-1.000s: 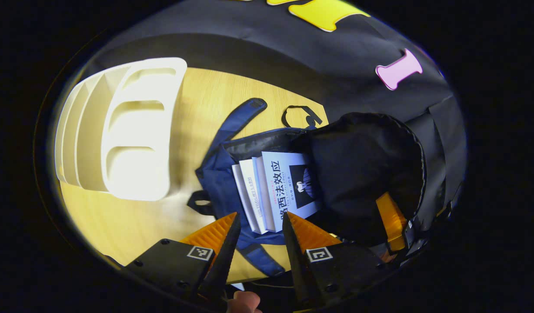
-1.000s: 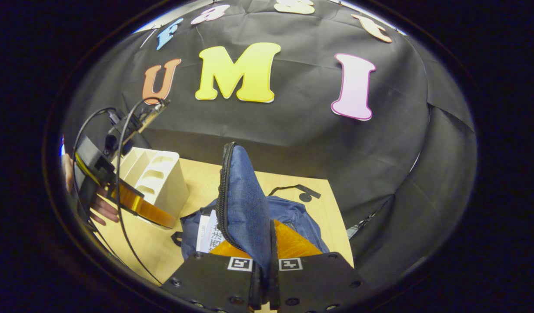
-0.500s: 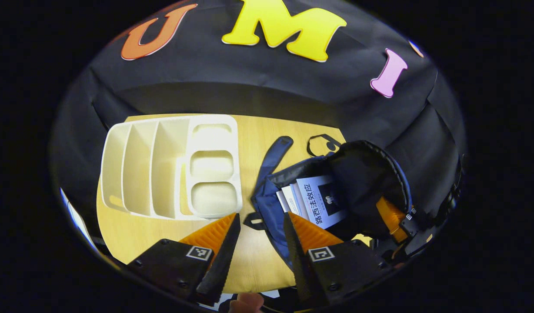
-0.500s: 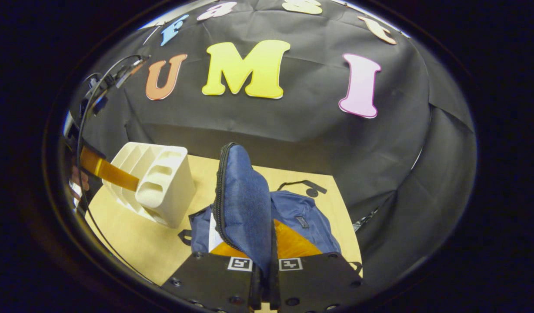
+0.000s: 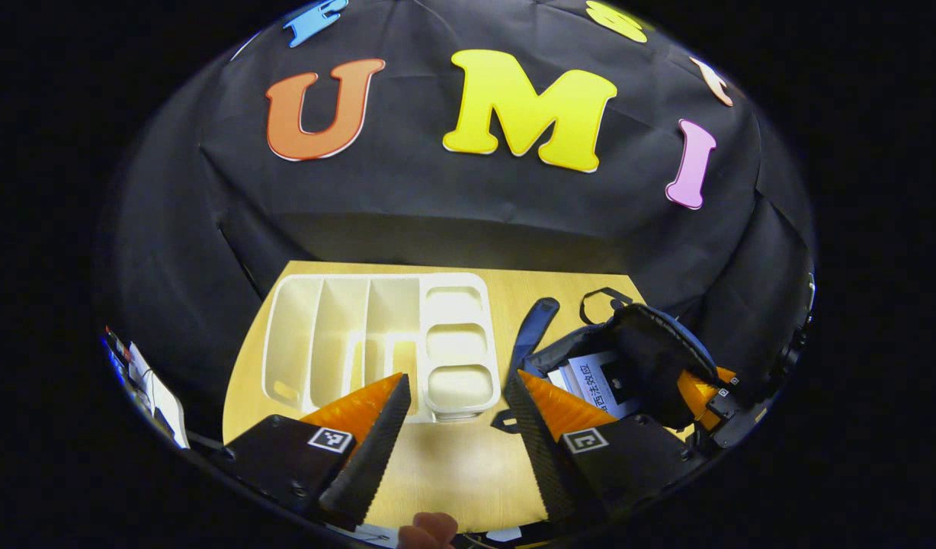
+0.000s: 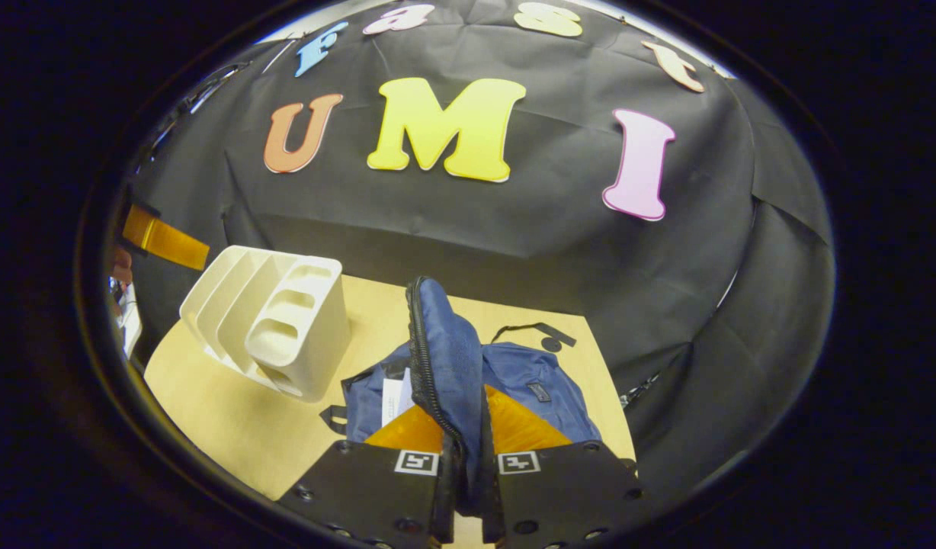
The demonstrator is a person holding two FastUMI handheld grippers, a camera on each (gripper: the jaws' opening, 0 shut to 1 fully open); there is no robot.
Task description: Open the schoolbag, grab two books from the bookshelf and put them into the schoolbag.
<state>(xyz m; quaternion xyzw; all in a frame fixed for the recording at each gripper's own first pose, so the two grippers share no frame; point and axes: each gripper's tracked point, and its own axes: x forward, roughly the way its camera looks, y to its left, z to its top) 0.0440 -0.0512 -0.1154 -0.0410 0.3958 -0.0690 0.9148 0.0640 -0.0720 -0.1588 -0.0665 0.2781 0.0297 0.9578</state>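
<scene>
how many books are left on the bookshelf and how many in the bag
0 on the bookshelf: its slots look bare. At least 2 in the schoolbag, side by side in its open mouth, books; more may hide under the flap, held by the right gripper.

Bookshelf [image 5: 380, 335] stands left of the schoolbag [image 5: 636, 358]; books [image 5: 594, 381] lie inside.

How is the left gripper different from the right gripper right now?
The left gripper is open and holds nothing; the right gripper is shut on the schoolbag flap. The left gripper hangs above the table in front of the bookshelf; the right gripper is over the schoolbag. Both point toward the booth wall.
</scene>
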